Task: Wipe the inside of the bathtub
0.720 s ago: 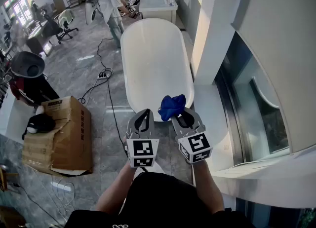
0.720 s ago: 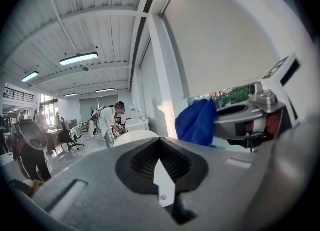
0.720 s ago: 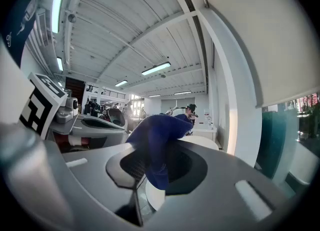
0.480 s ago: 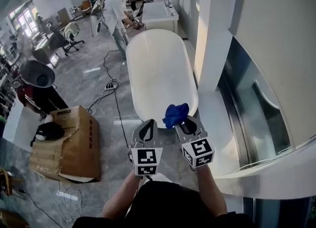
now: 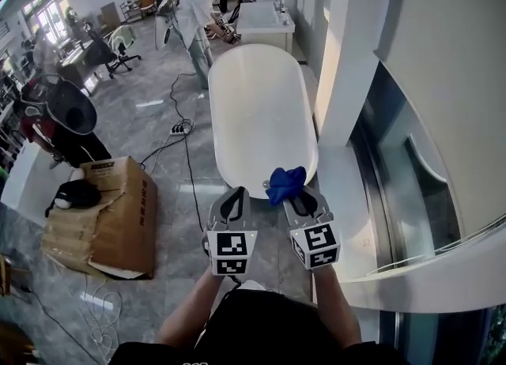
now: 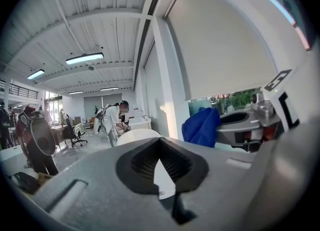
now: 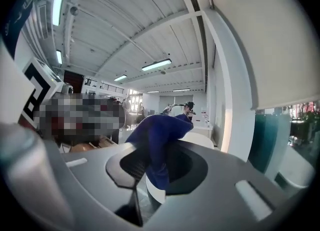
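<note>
The bathtub (image 5: 261, 103), a white oval, lies lengthwise on the grey floor at 12 o'clock from both grippers, its near end just beyond their tips. Only the head view takes in the whole basin. The left gripper view catches a pale curve of the bathtub (image 6: 137, 135) above its jaws, and the right gripper view a small part of the bathtub (image 7: 200, 139) behind the cloth.

The blue cloth (image 5: 286, 183) is bunched at the tip of the right gripper (image 5: 296, 193), above the tub's near rim. The right gripper view shows what the head view cannot: the jaws of the right gripper (image 7: 150, 155) pinch the blue cloth (image 7: 157, 140), and a fold hangs down through their opening. The left gripper view shows the blue cloth (image 6: 201, 127) from the side, at its 2 o'clock.

The left gripper (image 5: 233, 193) is held just beside the right one, at its 9 o'clock. In its own view the left gripper (image 6: 160, 142) has its jaws pressed together at the tips with nothing between them.

A cardboard box (image 5: 111, 213) stands at 9 o'clock from the grippers, with a cable (image 5: 186, 158) on the floor between it and the tub. At the tub's far end, at 11 o'clock, a person (image 5: 198, 12) bends over beside a white vanity (image 5: 261, 17).
</note>
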`<state>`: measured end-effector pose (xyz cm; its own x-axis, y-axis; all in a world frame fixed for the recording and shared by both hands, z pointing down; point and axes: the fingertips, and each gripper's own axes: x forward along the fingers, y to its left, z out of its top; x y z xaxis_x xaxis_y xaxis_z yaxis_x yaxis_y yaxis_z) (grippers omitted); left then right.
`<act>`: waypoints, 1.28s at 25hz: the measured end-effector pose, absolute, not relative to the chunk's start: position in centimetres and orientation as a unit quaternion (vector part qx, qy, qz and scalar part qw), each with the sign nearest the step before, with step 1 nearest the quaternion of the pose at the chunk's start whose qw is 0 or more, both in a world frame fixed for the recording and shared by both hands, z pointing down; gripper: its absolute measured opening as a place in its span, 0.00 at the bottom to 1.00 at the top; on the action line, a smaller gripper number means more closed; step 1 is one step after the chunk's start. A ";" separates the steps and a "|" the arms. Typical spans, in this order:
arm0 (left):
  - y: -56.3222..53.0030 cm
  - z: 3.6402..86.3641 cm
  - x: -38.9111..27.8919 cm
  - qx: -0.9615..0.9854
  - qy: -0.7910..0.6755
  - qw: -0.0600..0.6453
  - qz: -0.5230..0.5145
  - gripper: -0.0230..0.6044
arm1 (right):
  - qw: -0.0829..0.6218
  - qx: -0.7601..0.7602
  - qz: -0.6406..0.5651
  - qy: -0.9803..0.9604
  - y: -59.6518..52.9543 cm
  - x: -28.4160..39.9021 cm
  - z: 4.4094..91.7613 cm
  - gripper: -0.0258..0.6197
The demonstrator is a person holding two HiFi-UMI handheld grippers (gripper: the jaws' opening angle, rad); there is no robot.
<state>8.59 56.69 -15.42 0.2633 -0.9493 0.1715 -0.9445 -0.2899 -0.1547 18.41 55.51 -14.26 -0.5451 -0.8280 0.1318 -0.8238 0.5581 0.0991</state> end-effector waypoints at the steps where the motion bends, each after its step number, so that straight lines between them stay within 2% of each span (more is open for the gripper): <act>1: 56.8 -15.4 8.4 -0.794 0.597 0.009 -0.116 0.04 | 0.079 0.470 -0.008 -0.879 55.6 18.4 -14.1 0.17; 7: 56.9 -15.4 8.0 -0.786 0.607 0.004 -0.116 0.04 | 0.087 0.477 -0.004 -0.874 55.2 19.6 -13.6 0.17; 10: 56.0 -15.0 7.5 -0.781 0.613 -0.001 -0.116 0.04 | 0.113 0.464 -0.028 -0.878 54.8 18.6 -12.7 0.17; 18: 51.3 -12.9 5.5 -0.776 0.617 -0.024 -0.129 0.04 | 0.107 0.438 -0.033 -0.892 50.5 15.9 -12.6 0.17; 32: 32.8 -11.0 -4.8 -0.763 0.621 -0.075 -0.161 0.04 | 0.107 0.431 0.017 -0.896 30.8 7.3 -12.3 0.17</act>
<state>-4.81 32.81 -10.99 0.1765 -0.9242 0.3388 -0.9725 -0.2168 -0.0847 7.26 30.77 -12.33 -0.6057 -0.7682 0.2074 -0.7756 0.6282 0.0615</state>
